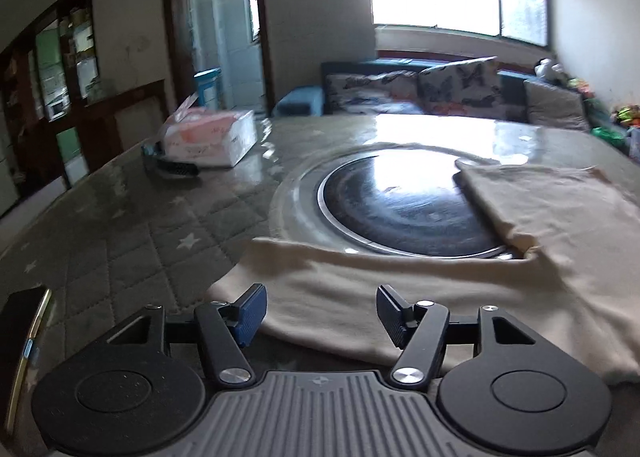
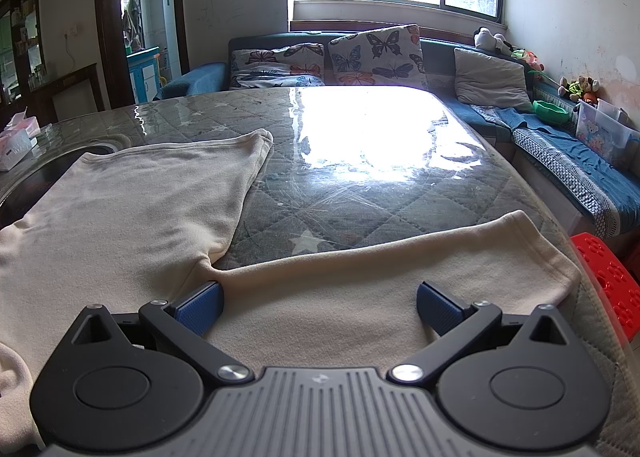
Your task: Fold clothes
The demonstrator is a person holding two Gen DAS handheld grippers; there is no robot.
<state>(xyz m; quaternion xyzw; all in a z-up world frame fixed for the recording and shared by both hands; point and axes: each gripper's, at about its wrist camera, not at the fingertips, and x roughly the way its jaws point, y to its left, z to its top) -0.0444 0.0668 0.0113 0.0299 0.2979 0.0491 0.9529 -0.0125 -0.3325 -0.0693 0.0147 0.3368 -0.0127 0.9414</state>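
Observation:
A cream long-sleeved garment (image 2: 132,213) lies spread flat on the table. In the right wrist view its body runs to the far left and one sleeve (image 2: 400,257) stretches right toward the table edge. My right gripper (image 2: 320,307) is open and empty, low over that sleeve near the armpit. In the left wrist view the garment (image 1: 360,289) lies ahead, with its body (image 1: 552,201) reaching over the round black disc (image 1: 400,197). My left gripper (image 1: 322,311) is open and empty, just above the garment's near sleeve.
The table (image 2: 360,185) has a grey quilted star cover under clear plastic. A tissue box (image 1: 208,137) and a black object (image 1: 176,168) sit at the far left. A dark phone (image 1: 20,321) lies near left. A red stool (image 2: 608,277) and a sofa (image 2: 560,145) stand to the right.

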